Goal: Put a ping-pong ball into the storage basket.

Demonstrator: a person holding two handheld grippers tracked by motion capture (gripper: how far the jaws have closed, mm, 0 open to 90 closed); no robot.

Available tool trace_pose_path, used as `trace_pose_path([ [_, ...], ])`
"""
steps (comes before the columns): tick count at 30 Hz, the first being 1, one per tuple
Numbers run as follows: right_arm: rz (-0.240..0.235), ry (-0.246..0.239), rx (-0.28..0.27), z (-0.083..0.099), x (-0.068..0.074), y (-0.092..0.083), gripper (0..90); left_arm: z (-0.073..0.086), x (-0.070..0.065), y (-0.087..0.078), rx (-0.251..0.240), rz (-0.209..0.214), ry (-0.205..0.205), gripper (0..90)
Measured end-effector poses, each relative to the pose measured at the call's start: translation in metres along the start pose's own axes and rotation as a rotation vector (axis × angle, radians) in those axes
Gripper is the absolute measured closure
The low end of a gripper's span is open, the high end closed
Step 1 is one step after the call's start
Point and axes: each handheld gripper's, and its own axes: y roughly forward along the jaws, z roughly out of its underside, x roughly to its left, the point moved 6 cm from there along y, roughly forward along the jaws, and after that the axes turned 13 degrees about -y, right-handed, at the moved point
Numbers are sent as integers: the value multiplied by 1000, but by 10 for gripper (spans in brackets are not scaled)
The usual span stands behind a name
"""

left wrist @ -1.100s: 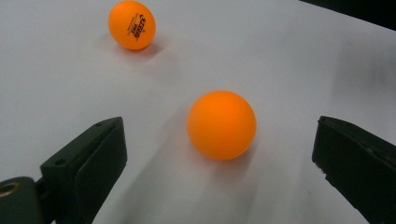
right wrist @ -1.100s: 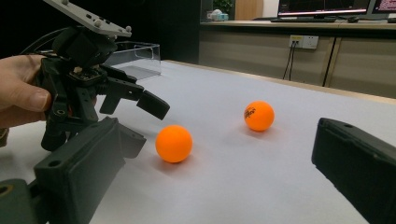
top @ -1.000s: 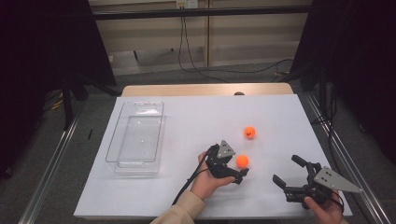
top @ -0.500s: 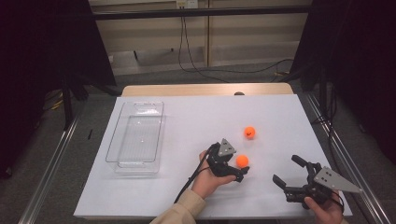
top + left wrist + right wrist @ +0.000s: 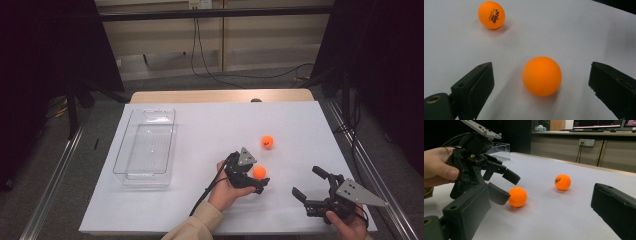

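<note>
High view: we see a white, matte tabletop (image 5: 210, 130) with a bare wooden strip along its far edge. On its left part lies a clear rectangular plastic tray (image 5: 146, 146) with rounded corners and glossy walls, long side running away from us. Two smooth orange balls lie right of centre. The far ball (image 5: 268, 142) carries a small dark mark and sits alone on the bare surface. The near ball (image 5: 259, 172) sits between the jaws of the left gripper (image 5: 255, 179), a black angular tool with a grey three-cornered plate on top, held in the person's left hand (image 5: 226, 189) with a beige sleeve behind it. The right gripper (image 5: 309, 183) rests near the front right corner, well apart from both balls, its black jaws spread wide with nothing between them; the right hand (image 5: 347, 225) holds it at the frame's bottom edge.

Left gripper view: the near ball (image 5: 541, 76), plain and matte orange, sits on the white surface between the two black jaws. The jaws stand wide apart, with a clear gap on either side of the ball, so nothing is clamped. The far ball (image 5: 491, 15) lies beyond, up and left, with dark printed lettering on its side.

Right gripper view: we see the right gripper's own blocky black jaws wide apart. Beyond them, the left gripper (image 5: 505, 186) straddles the near ball (image 5: 517, 196), one jaw just beside it, though we cannot tell if it touches. The far ball (image 5: 562, 182) lies farther off to the right. The tray's (image 5: 500, 150) clear wall shows behind.
</note>
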Motion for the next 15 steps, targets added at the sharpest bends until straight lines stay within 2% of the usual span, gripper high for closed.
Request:
trace_pose_path([
  [4,0,-1,-1,0,0,0,17,0,1,2,6,-13,5,65],
  [7,1,3,-2,-1,0,0,17,0,1,4,33,-2,-20,79],
  [15,-1,-1,-1,-1,1,0,17,0,1,7,46,-3,-5,129],
])
